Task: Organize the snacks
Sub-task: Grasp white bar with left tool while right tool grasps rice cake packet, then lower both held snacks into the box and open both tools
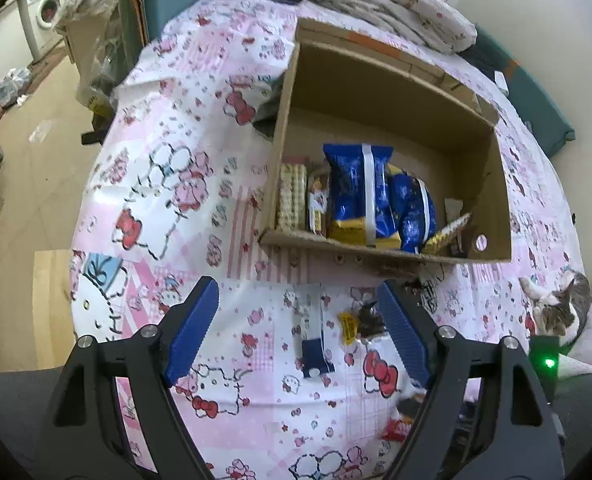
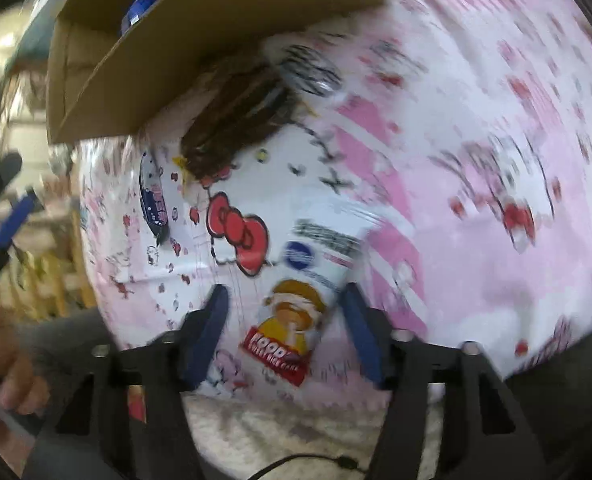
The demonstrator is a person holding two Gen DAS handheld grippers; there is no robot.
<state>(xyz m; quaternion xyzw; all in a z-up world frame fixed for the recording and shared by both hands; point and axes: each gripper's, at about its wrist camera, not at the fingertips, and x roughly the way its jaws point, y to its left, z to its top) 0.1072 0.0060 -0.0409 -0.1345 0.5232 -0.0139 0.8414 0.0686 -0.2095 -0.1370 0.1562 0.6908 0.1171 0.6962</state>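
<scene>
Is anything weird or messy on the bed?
Yes. A cat lies at the bedspread's edge beside the snack work, and the cardboard box has a torn, ragged near rim. Some packets still lie loose outside it.

— What are the grippers built like?

— The left gripper (image 1: 296, 320) has black angular arms with triangular cut-outs, silver screws (image 1: 150, 331) at the pivots and ribbed blue pads (image 1: 193, 330).

— And the other?

— The right gripper (image 2: 283, 328) is the same make: black frame, blue pads (image 2: 209, 328). Below it runs a thin black cable (image 2: 296, 462).
</scene>
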